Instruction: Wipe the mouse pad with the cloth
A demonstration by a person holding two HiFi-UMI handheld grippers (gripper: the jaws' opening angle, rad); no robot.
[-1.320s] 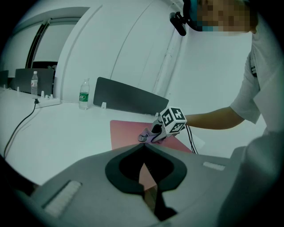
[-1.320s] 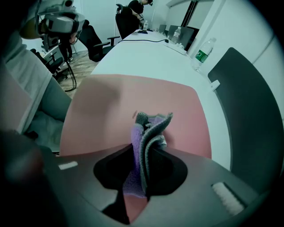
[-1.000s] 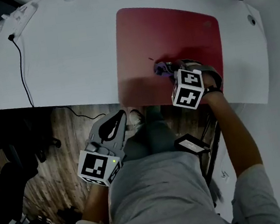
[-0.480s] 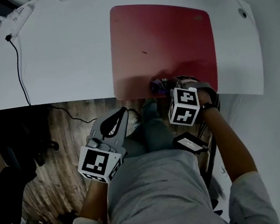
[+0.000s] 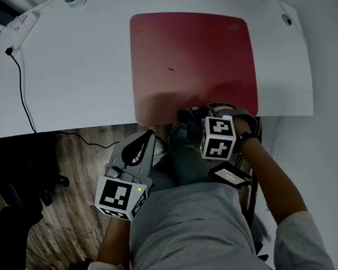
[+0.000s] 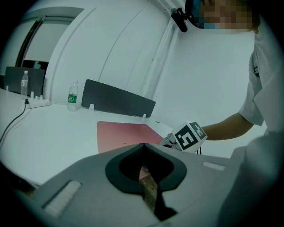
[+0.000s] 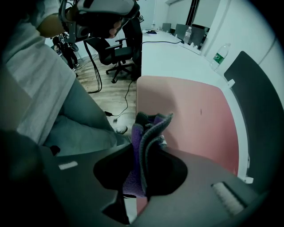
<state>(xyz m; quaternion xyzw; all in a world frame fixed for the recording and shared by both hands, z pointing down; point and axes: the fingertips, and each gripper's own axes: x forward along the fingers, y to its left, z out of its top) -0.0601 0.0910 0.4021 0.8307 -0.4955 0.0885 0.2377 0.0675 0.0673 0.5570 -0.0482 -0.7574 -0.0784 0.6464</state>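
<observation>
Right gripper [image 7: 149, 146]: jaws clamped on folded purple cloth [image 7: 151, 126]. Cloth sits at near edge of red mouse pad [image 5: 192, 58]. Pad lies flat on white tabletop [image 5: 71, 70]. Left gripper [image 6: 143, 144]: jaws together, nothing between them, held off tabletop, just beside person's lap.

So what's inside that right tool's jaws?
A folded purple-grey cloth, pinched in the right gripper. Its top sticks out toward the red mouse pad; its lower end is hidden inside the gripper.
</observation>
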